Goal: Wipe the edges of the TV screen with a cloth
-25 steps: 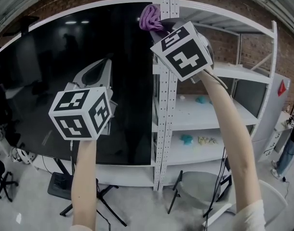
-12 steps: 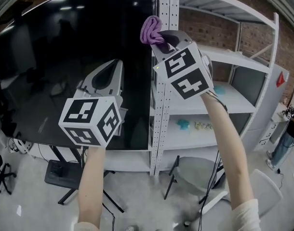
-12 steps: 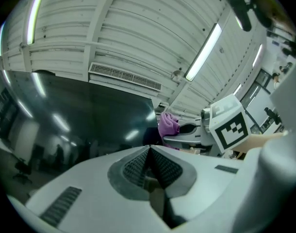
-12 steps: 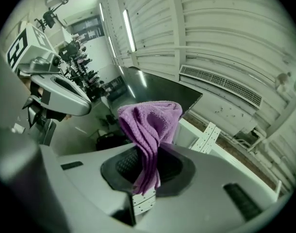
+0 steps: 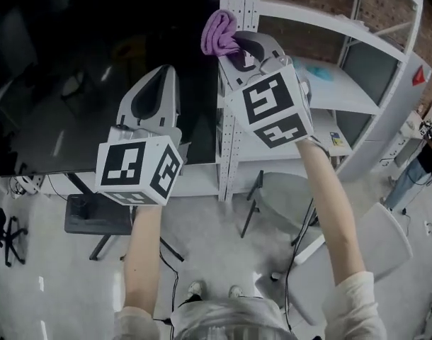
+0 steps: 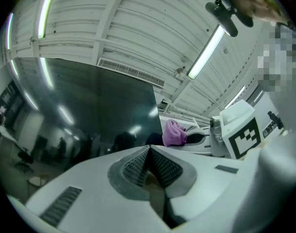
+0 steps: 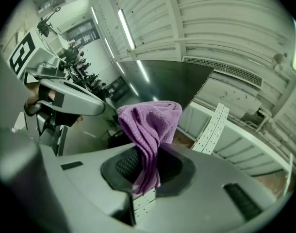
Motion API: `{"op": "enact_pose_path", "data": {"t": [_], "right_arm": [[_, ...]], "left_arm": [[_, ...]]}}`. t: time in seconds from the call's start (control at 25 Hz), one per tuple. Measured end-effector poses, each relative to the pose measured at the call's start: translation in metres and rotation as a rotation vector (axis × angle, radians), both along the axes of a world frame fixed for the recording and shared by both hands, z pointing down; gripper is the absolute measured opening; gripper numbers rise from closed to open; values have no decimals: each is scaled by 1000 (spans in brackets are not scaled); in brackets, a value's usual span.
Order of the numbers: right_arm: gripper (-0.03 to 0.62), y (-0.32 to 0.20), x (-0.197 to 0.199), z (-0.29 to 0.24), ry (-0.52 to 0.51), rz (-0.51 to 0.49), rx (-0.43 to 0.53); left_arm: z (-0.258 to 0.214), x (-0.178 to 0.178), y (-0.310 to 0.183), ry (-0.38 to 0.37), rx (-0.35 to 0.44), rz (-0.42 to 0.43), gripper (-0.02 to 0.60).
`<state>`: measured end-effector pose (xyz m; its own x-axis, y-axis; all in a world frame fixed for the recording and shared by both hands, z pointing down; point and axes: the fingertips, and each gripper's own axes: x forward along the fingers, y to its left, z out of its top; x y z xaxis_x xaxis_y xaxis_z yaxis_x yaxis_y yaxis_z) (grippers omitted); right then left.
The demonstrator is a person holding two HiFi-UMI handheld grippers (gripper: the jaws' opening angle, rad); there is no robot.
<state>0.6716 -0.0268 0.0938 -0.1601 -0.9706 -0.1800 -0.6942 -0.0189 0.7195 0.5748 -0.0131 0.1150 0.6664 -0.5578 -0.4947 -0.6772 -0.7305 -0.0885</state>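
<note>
A large dark TV screen fills the left of the head view. Its right edge runs down beside a white perforated shelf post. My right gripper is shut on a purple cloth, and the bunched cloth sits right at that screen edge. In the right gripper view the purple cloth hangs pinched between the dark pads, with the screen behind it. My left gripper is held in front of the screen, jaws closed together and empty. The left gripper view shows its own jaws meeting, the screen and the cloth beyond.
White metal shelving stands right of the TV, with small teal items on a shelf. Below are a grey chair, the TV stand's black base and cables on the grey floor. A person stands at the far right.
The view has tilted downward: the screen and shelves have slid up in the frame and more floor shows. Both grippers keep their places against the screen edge, the cloth still gripped.
</note>
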Motion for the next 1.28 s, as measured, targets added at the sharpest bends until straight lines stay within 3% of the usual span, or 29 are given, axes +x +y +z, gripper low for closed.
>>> {"op": "enact_pose_path", "data": {"t": [0.12, 0.32, 0.44, 0.68, 0.96, 1.28], "right_arm": [[55, -6, 1, 36, -27, -11, -24], [55, -13, 5, 110, -81, -19, -117], [55, -16, 6, 160, -55, 14, -171], [55, -24, 9, 263, 1, 80, -258], [55, -30, 10, 351, 16, 93, -383], [55, -32, 12, 408, -10, 96, -467]], "left_arm": [[25, 5, -4, -8, 0, -13, 14], [94, 14, -18, 23, -126, -44, 14], [138, 15, -23, 41, -188, -52, 14], [206, 18, -29, -19, -255, -86, 14], [246, 15, -32, -79, -307, -110, 14], [274, 14, -32, -119, -362, -122, 14]]}}
